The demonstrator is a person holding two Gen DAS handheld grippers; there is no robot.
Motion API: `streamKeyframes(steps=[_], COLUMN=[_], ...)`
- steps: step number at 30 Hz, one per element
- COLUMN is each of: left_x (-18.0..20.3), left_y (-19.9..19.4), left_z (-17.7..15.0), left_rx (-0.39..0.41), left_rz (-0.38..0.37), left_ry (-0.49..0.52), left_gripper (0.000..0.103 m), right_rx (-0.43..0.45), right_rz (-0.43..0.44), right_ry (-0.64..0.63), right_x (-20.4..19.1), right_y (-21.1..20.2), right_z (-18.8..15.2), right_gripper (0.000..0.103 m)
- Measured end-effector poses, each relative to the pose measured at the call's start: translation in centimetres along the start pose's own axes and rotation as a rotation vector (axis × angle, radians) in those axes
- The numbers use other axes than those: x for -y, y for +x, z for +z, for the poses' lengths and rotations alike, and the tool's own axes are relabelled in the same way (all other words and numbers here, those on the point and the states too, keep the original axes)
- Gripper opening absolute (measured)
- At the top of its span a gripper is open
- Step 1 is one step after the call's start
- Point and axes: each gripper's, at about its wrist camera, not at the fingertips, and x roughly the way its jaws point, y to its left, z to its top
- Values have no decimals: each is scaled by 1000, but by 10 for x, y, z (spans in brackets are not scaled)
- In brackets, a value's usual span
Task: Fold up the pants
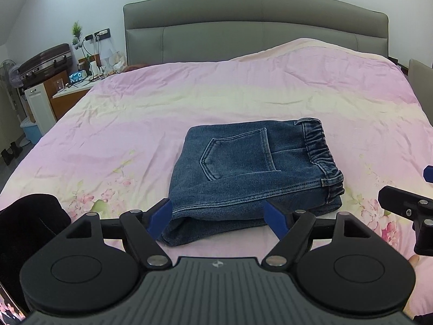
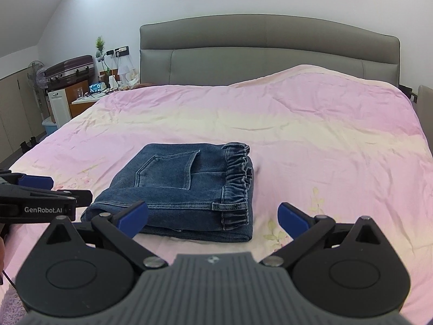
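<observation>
Left tool (image 1: 220, 218): jaws spread wide, released; nothing gripped. Its blue fingertips (image 1: 159, 216) stand either side of the near folded edge of the jeans, with no pad seen pressing on the cloth.
Right tool (image 2: 213, 216): jaws likewise wide apart, released and empty. One blue fingertip (image 2: 134, 216) overlaps the near left part of the jeans in its own view; contact cannot be told. The other fingertip stands over bare cover, beside the waistband corner.
Jeans (image 1: 251, 173): blue denim, folded into a compact rectangular stack, back pocket (image 1: 235, 157) uppermost, elastic waistband (image 1: 320, 149) along the right side.
Location of jeans: lying flat on the bed, on the near half of the pink floral cover (image 1: 243, 89), just ahead of both tools.
Surroundings: grey padded headboard (image 1: 257, 24) at the far end; suitcase (image 1: 46, 63) and cluttered nightstand (image 1: 78, 86) to the far left.
</observation>
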Motion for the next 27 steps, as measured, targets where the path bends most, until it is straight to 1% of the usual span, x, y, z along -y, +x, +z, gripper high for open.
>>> streamKeyframes(steps=[13, 27], left_x=[3, 4], left_y=[-9, -15], left_z=[7, 9], left_rx=[11, 24], left_rz=[-3, -2], left_ry=[11, 16], left_gripper=[90, 90], right_rx=[36, 54], right_rz=[8, 26], right_ry=[-5, -9], right_x=[0, -1], right_y=[-13, -24], right_z=[1, 2], right_gripper=[98, 98])
